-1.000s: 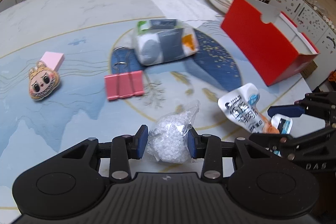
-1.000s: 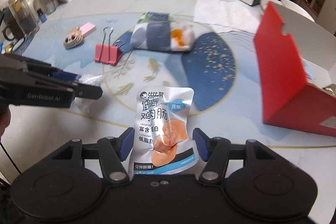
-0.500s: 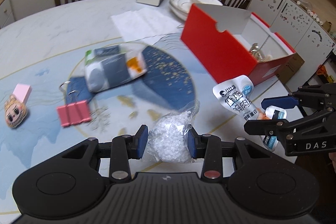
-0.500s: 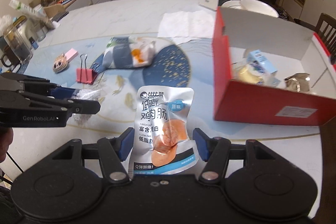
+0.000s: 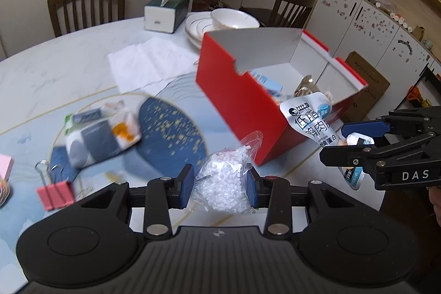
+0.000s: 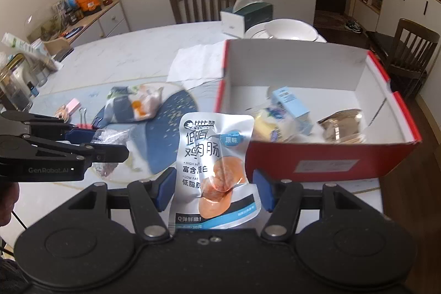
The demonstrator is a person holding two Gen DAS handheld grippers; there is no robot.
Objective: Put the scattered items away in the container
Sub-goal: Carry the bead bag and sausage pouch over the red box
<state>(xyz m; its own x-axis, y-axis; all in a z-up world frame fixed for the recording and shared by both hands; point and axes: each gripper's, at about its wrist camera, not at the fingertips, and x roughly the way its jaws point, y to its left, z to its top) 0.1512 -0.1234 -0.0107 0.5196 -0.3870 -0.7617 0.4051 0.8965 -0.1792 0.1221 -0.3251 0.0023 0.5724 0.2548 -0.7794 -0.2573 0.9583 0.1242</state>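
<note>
A round table [image 5: 69, 68] is holding an open red box [image 6: 325, 156]. Beside it, the right gripper [image 6: 215, 189] is clamping a silver snack pouch [image 6: 216, 164], and the left gripper [image 5: 219, 185] is clamping a small bag of white beads [image 5: 224, 183], both raised above the tabletop.

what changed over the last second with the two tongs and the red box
Both tongs carried their loads toward the red box: its open inside now faces the right tongs, with the sausage pouch nearly at its front wall. The left tongs trail behind. Unchanged: both grips, the bead bag, and the binder clip on the table.
</note>
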